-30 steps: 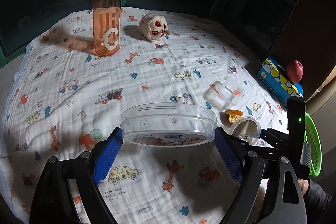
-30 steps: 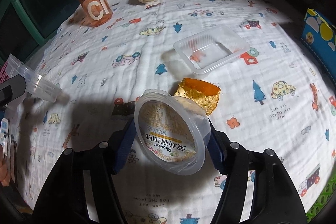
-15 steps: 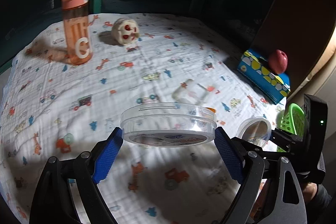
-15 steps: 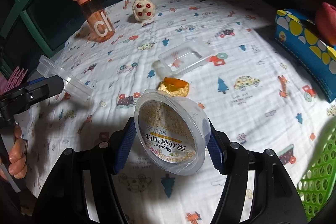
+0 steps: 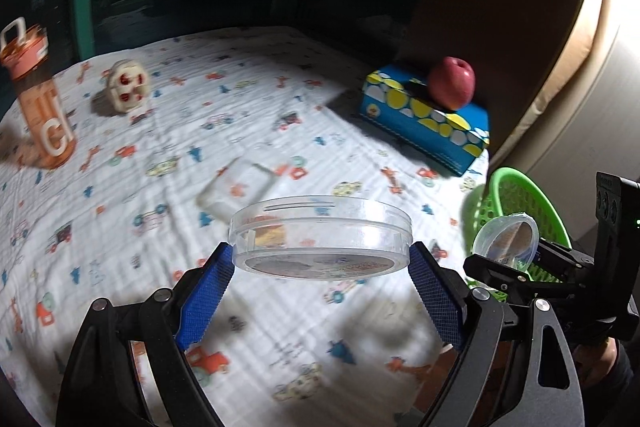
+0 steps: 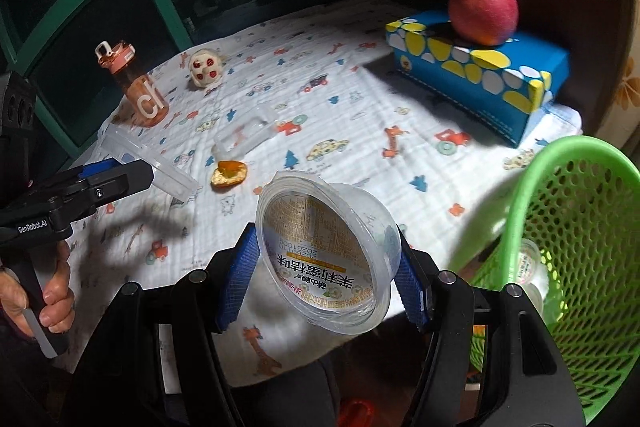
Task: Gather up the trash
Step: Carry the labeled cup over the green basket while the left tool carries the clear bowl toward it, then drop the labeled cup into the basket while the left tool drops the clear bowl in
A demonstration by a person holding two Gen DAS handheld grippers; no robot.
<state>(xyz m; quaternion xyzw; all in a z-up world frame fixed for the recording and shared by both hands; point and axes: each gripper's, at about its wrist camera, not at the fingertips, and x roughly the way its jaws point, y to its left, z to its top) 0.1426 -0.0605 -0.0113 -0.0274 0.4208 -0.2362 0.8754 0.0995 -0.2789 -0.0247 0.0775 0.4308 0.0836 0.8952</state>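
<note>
My left gripper point(image 5: 320, 267) is shut on a clear round plastic lid point(image 5: 320, 237), held level above the patterned tablecloth; the lid also shows in the right wrist view point(image 6: 152, 163). My right gripper point(image 6: 326, 267) is shut on a clear plastic cup point(image 6: 326, 251) with a printed label, tilted, just left of the green mesh basket point(image 6: 576, 227). The cup shows in the left wrist view point(image 5: 506, 241) in front of the basket point(image 5: 520, 199). A clear plastic tray point(image 6: 246, 137) and an orange peel point(image 6: 229, 171) lie on the cloth.
A blue tissue box point(image 6: 480, 67) with a red apple point(image 6: 482, 9) on it stands at the back right. An orange water bottle point(image 6: 138, 85) and a small white toy point(image 6: 205, 69) stand at the far left. A small cup point(image 6: 528, 263) lies in the basket.
Both grippers have swung right toward the green basket, each still holding its item. The basket and tissue box have come into fuller view.
</note>
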